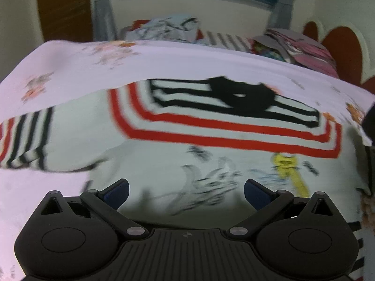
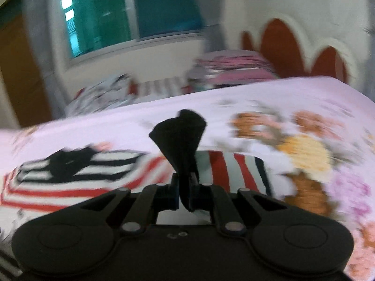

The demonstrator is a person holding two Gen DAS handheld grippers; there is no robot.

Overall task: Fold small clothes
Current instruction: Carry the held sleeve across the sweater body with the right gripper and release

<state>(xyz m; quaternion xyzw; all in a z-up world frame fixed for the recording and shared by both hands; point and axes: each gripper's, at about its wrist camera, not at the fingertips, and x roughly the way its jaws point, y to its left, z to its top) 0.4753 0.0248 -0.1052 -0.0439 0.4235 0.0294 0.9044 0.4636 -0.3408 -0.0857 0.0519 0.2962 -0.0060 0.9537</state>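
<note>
A small white shirt (image 1: 164,159) with red and black stripes, a black collar (image 1: 239,98) and a cartoon print lies spread on the pink flowered bedsheet (image 1: 70,70). My left gripper (image 1: 186,192) is open and empty, low over the shirt's printed front. My right gripper (image 2: 185,194) is shut on a black cuff (image 2: 180,138) of the shirt's striped sleeve (image 2: 234,171), which sticks up between the jaws. The shirt's body (image 2: 70,175) lies to the left in the right wrist view.
A heap of other clothes (image 1: 168,28) and a pile of pink folded items (image 1: 304,49) lie at the bed's far side, below a window (image 2: 117,11). A red and white headboard (image 2: 293,46) stands at the right.
</note>
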